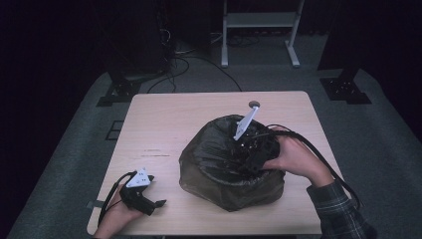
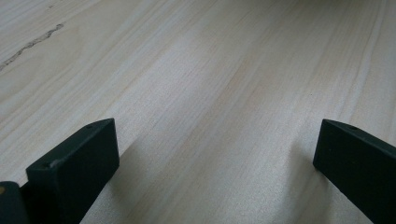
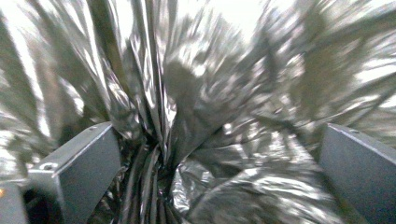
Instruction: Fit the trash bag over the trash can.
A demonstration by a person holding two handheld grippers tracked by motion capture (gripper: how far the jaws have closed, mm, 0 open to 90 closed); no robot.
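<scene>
- Black plastic bag (image 1: 226, 172) is seen in the high view as a crumpled, rounded mound on the right half of the wooden table (image 1: 164, 124), nearer the person's edge than the far edge, with its mouth gathered open at the top.
- The right gripper (image 1: 251, 149) is pushed down into the bag's open mouth, held by the right hand (image 1: 293, 157); the grey three-cornered plate (image 1: 245, 123) is tilted up above the bag, and a dark cable (image 1: 323, 159) is trailed back over the plaid sleeve (image 1: 338, 209).
- In the right gripper view the two jaws are held wide apart, one at each lower corner – nothing is clamped between them. Shiny, creased film of the bag (image 3: 205, 140) is spread across the gap, bunched into folds close to the left jaw; the picture is blurred, so it cannot be told whether the film is touched by either jaw.
- The left gripper (image 1: 158, 203) is rested low at the near left corner of the table, held by the left hand (image 1: 117, 214), well apart from the bag.
- In the left gripper view its jaws are likewise spread wide – bare pale wood grain of the table (image 2: 210, 93) is seen between them, and nothing is grasped.
- A dark scratch (image 2: 30, 44) is marked on the wood at the upper left of that view.
- A small round hole (image 1: 254, 104) is seen in the tabletop near the far edge, just beyond the bag.
</scene>
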